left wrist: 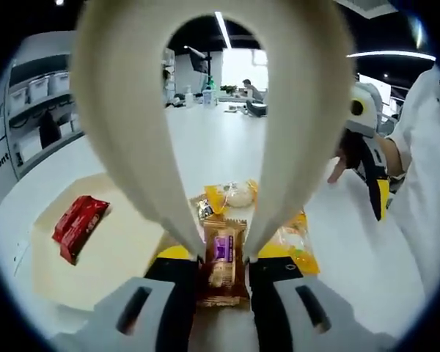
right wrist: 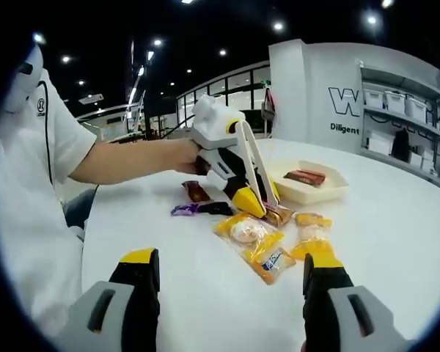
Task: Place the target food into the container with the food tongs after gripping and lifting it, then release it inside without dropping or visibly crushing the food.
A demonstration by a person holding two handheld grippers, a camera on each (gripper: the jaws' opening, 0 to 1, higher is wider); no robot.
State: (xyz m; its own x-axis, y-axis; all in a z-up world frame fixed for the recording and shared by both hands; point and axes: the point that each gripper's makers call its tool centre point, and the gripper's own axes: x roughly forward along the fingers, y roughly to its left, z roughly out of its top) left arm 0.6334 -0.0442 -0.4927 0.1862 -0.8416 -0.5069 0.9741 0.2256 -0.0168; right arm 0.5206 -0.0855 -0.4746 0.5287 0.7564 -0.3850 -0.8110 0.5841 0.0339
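Cream tongs [left wrist: 205, 110]: held in the left hand-held gripper [left wrist: 224, 268]; the looped handle end blocks much of the left gripper view, and both blades converge on a brown snack packet [left wrist: 221, 258].
Left hand-held gripper state: clenched on the tongs; in the right gripper view it appears as a white, black and yellow body [right wrist: 238, 180] gripped by a person's hand [right wrist: 185, 155].
Brown snack packet: lying on the white worktop [left wrist: 227, 147] between the tong tips, its lower end hidden between the jaws; whether the blades squeeze it or merely touch it cannot be told.
Container [right wrist: 308, 192]: shallow cream tray on the worktop, holding a red packet [right wrist: 304, 177]; in the left gripper view the tray [left wrist: 110, 257] is partly cut off by the tongs.
Other food: yellow packets [right wrist: 249, 236] [right wrist: 313, 233] just beside the tong tips, plus a purple wrapper [right wrist: 183, 210] and a dark packet [right wrist: 196, 191], print too small to read.
Right hand-held gripper [right wrist: 231, 282]: released, jaws wide apart above bare worktop, grasping nothing.
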